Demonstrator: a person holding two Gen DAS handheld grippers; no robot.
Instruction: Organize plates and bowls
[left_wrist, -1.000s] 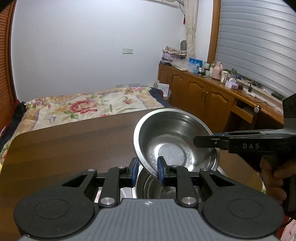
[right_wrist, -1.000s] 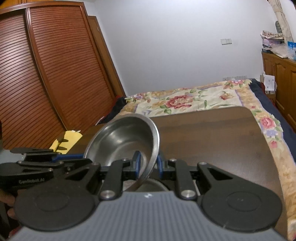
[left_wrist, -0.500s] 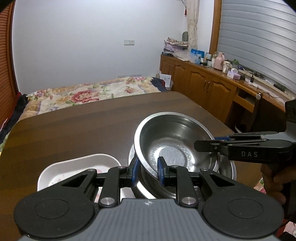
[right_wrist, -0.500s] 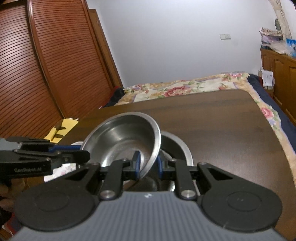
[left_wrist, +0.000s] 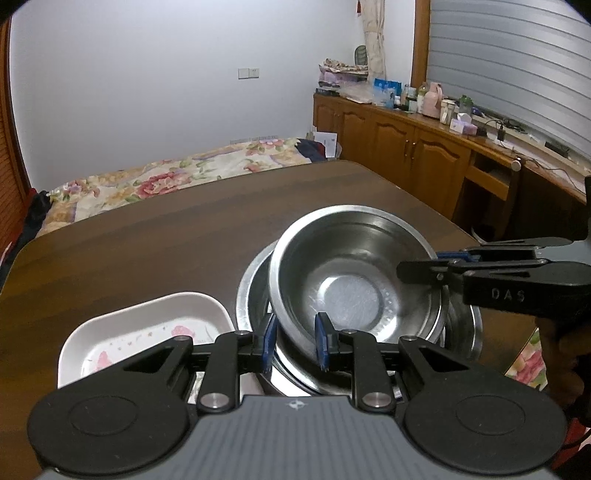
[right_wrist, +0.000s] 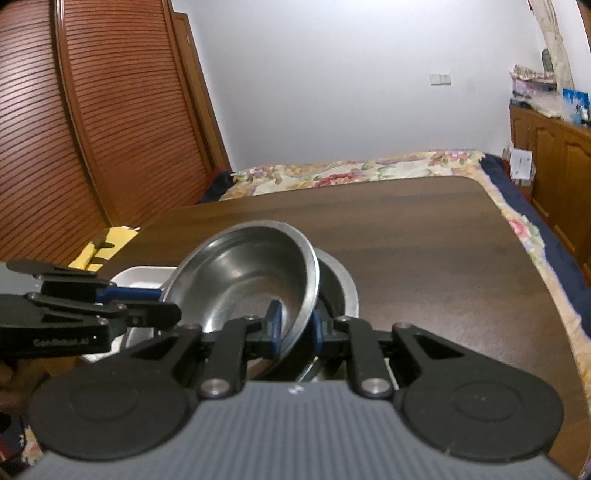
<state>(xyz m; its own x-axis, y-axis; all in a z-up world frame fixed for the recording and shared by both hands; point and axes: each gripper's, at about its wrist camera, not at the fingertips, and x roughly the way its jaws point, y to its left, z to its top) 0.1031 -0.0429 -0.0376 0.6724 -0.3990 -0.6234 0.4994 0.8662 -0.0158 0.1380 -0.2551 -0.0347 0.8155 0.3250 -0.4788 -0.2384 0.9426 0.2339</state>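
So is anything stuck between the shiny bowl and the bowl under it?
Nothing visible. Both grippers, left and right, pinch the top bowl's rim, and it hangs tilted over the lower bowl, partly inside already.

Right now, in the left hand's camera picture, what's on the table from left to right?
White dish → steel bowl, tilted and held over a larger steel bowl → the other hand's black gripper reaching in from the right.

The steel bowl (left_wrist: 351, 280) is viewed close up from opposite sides: from its left rim toward the cabinets (left_wrist: 417, 155), and from its right rim (right_wrist: 258, 273) toward the slatted doors (right_wrist: 92, 129). The bed beyond the bowl (left_wrist: 177, 181) is shared.
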